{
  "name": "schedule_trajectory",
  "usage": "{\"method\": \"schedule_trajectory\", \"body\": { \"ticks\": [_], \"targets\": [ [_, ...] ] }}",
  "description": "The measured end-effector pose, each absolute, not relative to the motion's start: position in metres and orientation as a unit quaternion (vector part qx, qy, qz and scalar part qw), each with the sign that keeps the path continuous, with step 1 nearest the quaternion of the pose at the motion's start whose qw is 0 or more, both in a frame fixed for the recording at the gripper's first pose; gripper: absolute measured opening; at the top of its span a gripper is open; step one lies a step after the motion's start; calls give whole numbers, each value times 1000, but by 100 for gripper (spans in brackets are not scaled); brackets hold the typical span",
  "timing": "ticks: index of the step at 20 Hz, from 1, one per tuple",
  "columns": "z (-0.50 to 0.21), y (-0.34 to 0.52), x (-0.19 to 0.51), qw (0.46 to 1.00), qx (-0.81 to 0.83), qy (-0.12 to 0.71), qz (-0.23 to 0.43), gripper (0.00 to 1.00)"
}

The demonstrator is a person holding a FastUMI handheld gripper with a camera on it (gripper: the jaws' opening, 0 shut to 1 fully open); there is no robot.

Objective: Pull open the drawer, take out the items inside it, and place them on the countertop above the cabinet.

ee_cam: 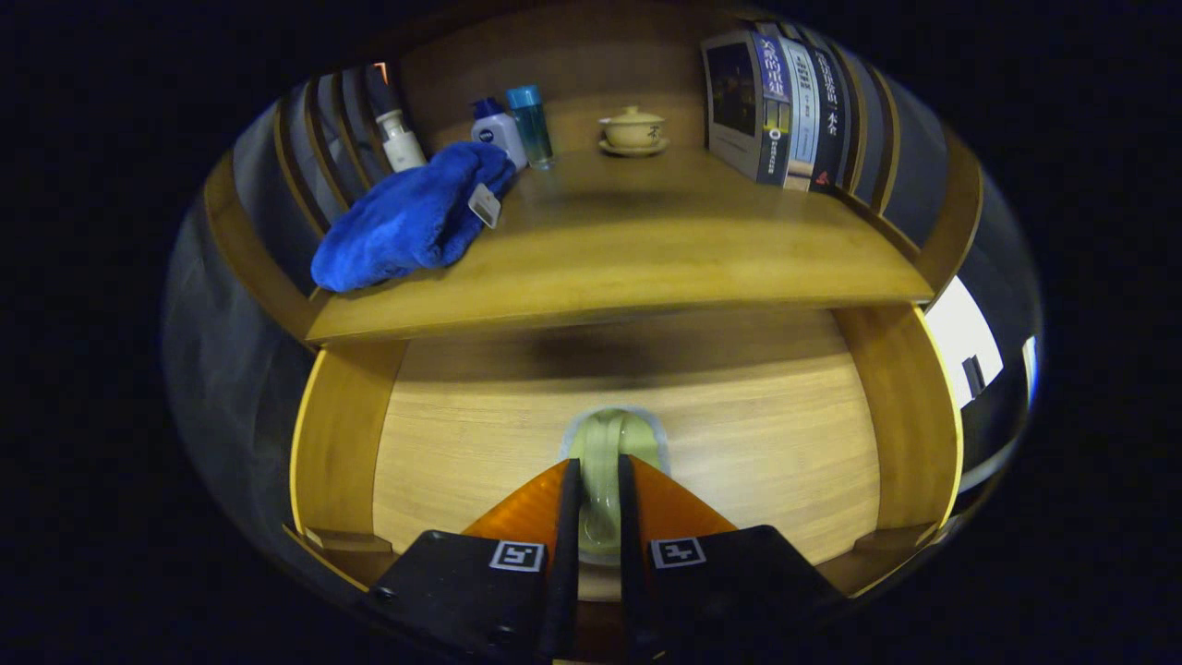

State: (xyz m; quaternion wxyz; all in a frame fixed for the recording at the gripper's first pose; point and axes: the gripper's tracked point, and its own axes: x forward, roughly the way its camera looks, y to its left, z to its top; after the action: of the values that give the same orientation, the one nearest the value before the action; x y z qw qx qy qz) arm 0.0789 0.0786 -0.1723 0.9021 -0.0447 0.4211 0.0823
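— So, in the gripper view, where do we stand?

— We have the drawer (628, 434) pulled open below the desk (646, 249), and our gripper (598, 489) is down inside it. Its fingers sit close together with a pale green item (605, 443) between them; it looks glassy, a cup or small dish perhaps, we cannot tell which.

— Are we clamped on it?

— We judge so: both fingers seem to press its sides, though the contact itself is hard to see.

— And up top?

— On the desk lie a blue towel (411, 217), some bottles (503, 125), a lidded teacup (633, 129) and a row of books (780, 106). Bare wood remains between the towel and the books.

— How do we do this step well?

— We think a straight lift first, keeping the item clear of the desk's front edge overhanging the drawer, then a forward move to that bare middle patch. A smooth glassy thing may slip, so we keep the squeeze steady and avoid tilting.
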Motion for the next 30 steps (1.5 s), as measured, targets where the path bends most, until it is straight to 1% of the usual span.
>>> {"method": "schedule_trajectory", "body": {
  "ticks": [1,3,6,8,12,17,22,28,30],
  "targets": [
    [-163,78,78,906,-47,413,85,28],
    [-159,71,78,907,-60,409,84,20],
    [-166,67,71,902,-57,419,87,20],
    [-157,71,71,905,-45,412,93,20],
    [-114,75,65,915,-45,385,107,20],
    [-55,84,73,931,-49,342,120,20],
    [-10,95,113,947,-33,295,119,20],
    [-4,110,171,955,7,273,116,20],
    [-4,110,197,959,12,264,103,20]
  ]
}}
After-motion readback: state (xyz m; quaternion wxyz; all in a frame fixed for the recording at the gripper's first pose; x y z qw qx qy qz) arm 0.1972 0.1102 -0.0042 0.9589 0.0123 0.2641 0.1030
